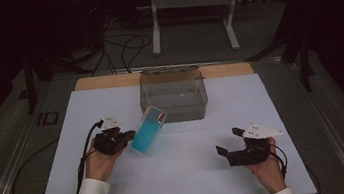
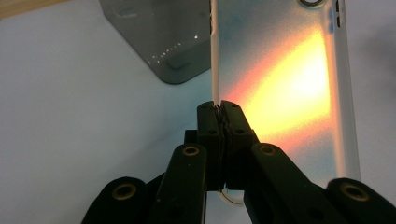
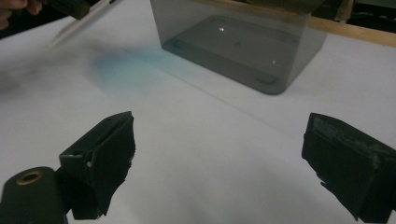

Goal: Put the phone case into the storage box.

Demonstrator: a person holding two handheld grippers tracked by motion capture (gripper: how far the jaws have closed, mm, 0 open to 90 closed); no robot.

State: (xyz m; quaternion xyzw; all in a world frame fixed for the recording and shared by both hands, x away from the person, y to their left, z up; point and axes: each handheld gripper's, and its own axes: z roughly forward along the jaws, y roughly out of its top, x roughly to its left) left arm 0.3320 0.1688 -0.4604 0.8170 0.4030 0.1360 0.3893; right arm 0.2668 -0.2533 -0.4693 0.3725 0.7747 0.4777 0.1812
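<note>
My left gripper [image 1: 125, 136] is shut on the long edge of a translucent phone case [image 1: 148, 130] tinted teal and orange, held tilted above the white sheet. In the left gripper view the jaws pinch the case [image 2: 280, 79] by its thin rim, with my left gripper [image 2: 219, 112] at its edge. A smoky clear plastic box [image 1: 173, 96] stands just behind the case, its top open. My right gripper [image 1: 227, 141] hovers at the front right, open and holding nothing; between its wide-apart jaws my right gripper [image 3: 219, 158] frames bare sheet, with the box [image 3: 243, 42] farther off.
A white sheet [image 1: 180, 176] covers the wooden tabletop [image 1: 107, 81]. Cables [image 1: 123, 48] and a white stand [image 1: 188, 4] lie on the dark floor behind the table. A teal glow [image 3: 126, 70] from the case tints the sheet.
</note>
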